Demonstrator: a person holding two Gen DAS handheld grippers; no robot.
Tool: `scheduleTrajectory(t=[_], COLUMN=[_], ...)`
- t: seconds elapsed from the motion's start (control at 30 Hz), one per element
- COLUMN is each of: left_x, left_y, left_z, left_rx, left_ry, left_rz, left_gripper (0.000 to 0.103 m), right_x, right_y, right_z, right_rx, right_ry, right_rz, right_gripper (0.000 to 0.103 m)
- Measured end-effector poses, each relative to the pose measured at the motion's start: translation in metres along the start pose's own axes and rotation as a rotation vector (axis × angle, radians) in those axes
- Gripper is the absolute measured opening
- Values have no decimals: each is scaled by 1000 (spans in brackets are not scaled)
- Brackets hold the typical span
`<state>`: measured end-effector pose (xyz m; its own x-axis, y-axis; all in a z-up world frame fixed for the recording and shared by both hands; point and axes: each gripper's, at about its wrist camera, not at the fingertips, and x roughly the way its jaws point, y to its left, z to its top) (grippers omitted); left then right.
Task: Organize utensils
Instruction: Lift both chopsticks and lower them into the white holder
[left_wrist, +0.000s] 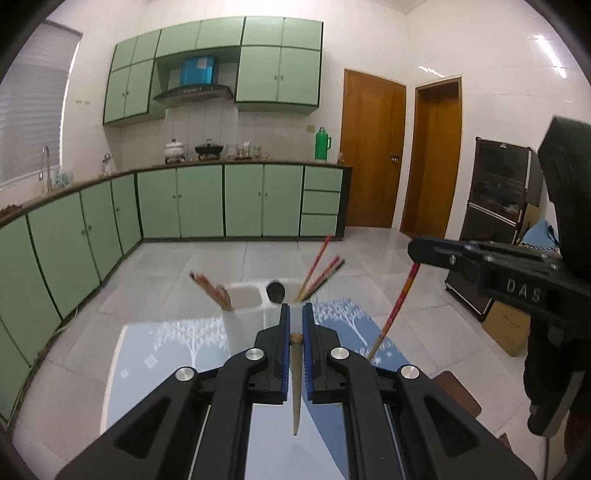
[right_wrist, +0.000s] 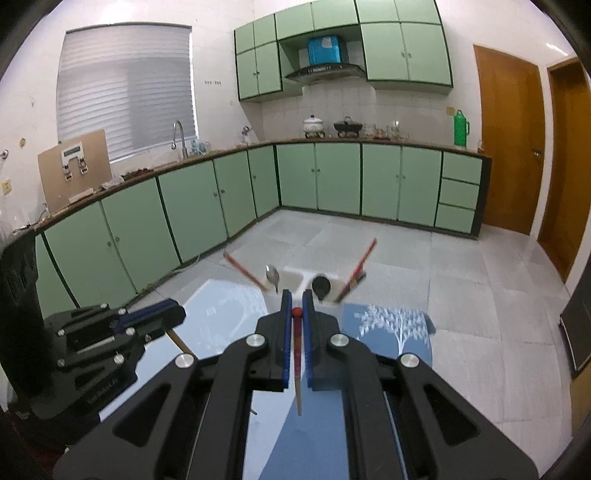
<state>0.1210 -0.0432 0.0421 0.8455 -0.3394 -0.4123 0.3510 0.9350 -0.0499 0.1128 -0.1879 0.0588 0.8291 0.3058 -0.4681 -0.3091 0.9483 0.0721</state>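
My left gripper (left_wrist: 295, 314) is shut on a plain wooden chopstick (left_wrist: 296, 384) that hangs point down over the blue table. My right gripper (right_wrist: 296, 300) is shut on a red-topped chopstick (right_wrist: 297, 354), also hanging down; it shows in the left wrist view (left_wrist: 397, 306) at the right. A white utensil holder (left_wrist: 245, 310) with compartments stands just ahead on the table. It holds chopsticks (left_wrist: 319, 271) on both sides, a black spoon (right_wrist: 320, 286) and a metal spoon (right_wrist: 272, 275).
The table (left_wrist: 166, 354) has a blue cover with white tree prints. Green kitchen cabinets (left_wrist: 199, 201) line the far wall and the left. Tiled floor lies beyond the table. A dark cabinet (left_wrist: 495, 206) and wooden doors (left_wrist: 371, 155) are at the right.
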Motion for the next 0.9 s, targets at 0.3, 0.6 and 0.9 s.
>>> scheduleTrajectory(t=[0.3, 0.6, 0.9], left_x=[16, 81, 163], left_y=[19, 44, 53], left_z=[71, 106, 77], left_rx=[-1, -10, -11], left_ry=[-170, -245, -120], left_rz=[52, 124, 130], left_gripper=[6, 6, 6], right_x=[12, 74, 146], right_y=[-15, -51, -66], right_z=[76, 110, 86], right_rx=[-20, 15, 39], right_ry=[-148, -193, -93], right_rz=[-33, -78, -78], right_gripper=[5, 5, 5])
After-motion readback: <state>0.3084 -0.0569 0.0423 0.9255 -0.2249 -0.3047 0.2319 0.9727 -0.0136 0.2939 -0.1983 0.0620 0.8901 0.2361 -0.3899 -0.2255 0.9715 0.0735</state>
